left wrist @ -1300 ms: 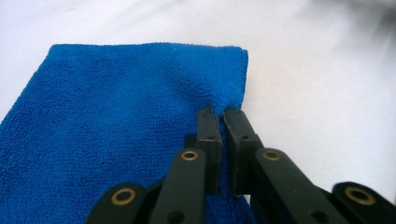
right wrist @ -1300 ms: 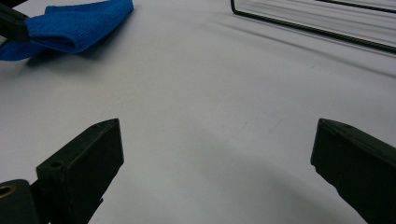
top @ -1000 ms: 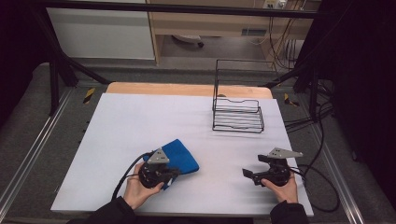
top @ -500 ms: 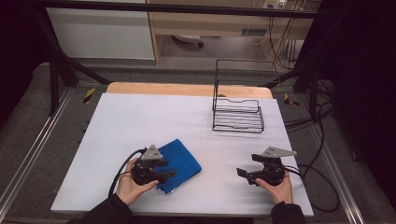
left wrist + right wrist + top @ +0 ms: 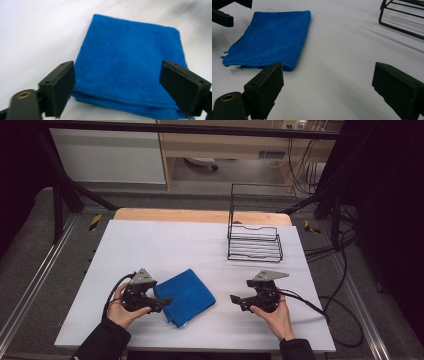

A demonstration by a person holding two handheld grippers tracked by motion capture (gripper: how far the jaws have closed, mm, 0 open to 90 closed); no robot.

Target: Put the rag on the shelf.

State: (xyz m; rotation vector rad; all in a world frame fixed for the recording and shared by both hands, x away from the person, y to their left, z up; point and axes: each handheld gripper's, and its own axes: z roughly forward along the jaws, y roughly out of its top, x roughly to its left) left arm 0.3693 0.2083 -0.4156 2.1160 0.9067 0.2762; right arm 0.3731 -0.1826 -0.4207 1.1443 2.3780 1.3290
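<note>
A folded blue cloth (image 5: 185, 296) lies flat on the white table (image 5: 170, 245). My left gripper (image 5: 161, 304) is at the cloth's left edge, pointing right. Its jaws have just been opening and now stand wide. In the left gripper view the cloth (image 5: 130, 62) lies ahead of the left gripper (image 5: 120, 75) and reaches in between the jaws, with neither pad pressing on it. My right gripper (image 5: 235, 299) points left at the cloth from a short way off. Its jaws have just been closing slightly. The right gripper (image 5: 329, 80) stands open over bare table, the cloth (image 5: 272, 37) beyond.
A black wire rack (image 5: 255, 242) stands at the back right of the table; its base (image 5: 402, 20) appears at the top right of the right gripper view. Cables trail from both grippers. The table's front edge is close under the hands.
The left gripper opened, let go of the cloth and drew back to the left; the cloth settled flat. The right gripper moved left, toward the cloth.
</note>
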